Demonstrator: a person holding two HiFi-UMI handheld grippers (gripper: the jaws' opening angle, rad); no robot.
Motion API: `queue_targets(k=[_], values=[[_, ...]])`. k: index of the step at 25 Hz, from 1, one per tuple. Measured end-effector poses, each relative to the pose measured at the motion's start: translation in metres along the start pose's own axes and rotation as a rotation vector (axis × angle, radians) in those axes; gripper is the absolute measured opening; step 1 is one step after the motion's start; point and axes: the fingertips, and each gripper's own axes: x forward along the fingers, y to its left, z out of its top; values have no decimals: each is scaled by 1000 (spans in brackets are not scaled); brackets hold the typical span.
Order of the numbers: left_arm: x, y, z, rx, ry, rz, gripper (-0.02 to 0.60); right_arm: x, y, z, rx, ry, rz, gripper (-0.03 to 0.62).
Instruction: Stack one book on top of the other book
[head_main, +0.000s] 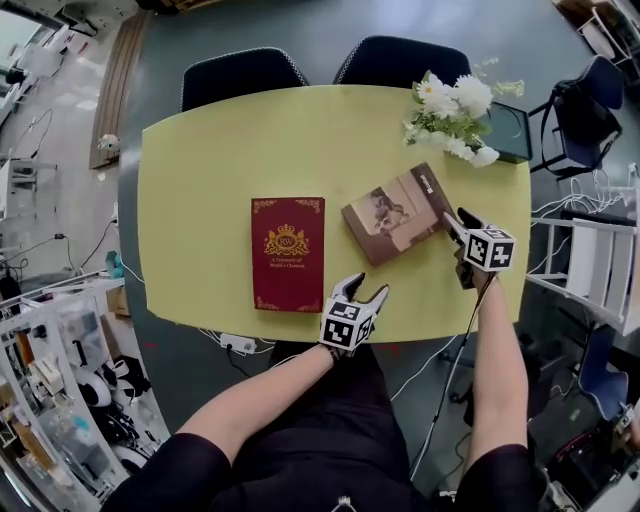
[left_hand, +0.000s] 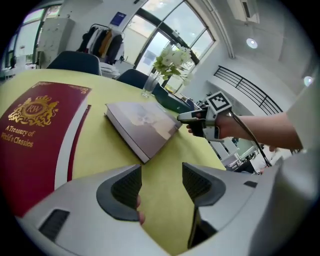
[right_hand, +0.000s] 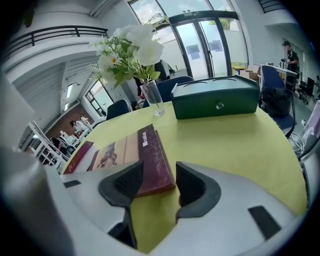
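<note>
A dark red book (head_main: 288, 253) with a gold crest lies flat on the yellow table (head_main: 210, 170), left of centre. A brown book (head_main: 398, 213) with a picture cover lies at an angle to its right, apart from it. My left gripper (head_main: 364, 289) is open over the table's near edge, just right of the red book (left_hand: 35, 135), with nothing between its jaws (left_hand: 161, 175). My right gripper (head_main: 455, 222) is open at the brown book's right corner. In the right gripper view that corner (right_hand: 150, 160) lies between the jaws (right_hand: 159, 175), and the pads do not press on it.
A glass vase of white flowers (head_main: 452, 115) and a dark green box (head_main: 510, 130) stand at the table's far right. Two dark chairs (head_main: 245, 75) are tucked in at the far side. A white rack (head_main: 590, 260) stands off the right edge.
</note>
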Motion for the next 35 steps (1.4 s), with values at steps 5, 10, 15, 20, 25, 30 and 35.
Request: queue_targets(k=[5,10,15,20,25,30,35], values=[[14,9,19,-36,-30,17,261,9,9,-3,-35,50,80,192],[21,11,28,-28,-48,18,261,7,8,-6,-42,48,70,192],[19,17,31,8,-66,23,261,-7,10,-16,6,28,57,192],[13,21,40,87,-98,25,261,-45,17,-52,132,-17,30,192],[15,16,60,147,-132,-5,261,-84,26,-95,304,-80,-20,190],[21,17,80,175,-154,-10,261,-110,51,-118,389,-120,-52,190],[28,23,91,192,-159,-15,261,-124,83,-142,444,-123,-53,190]])
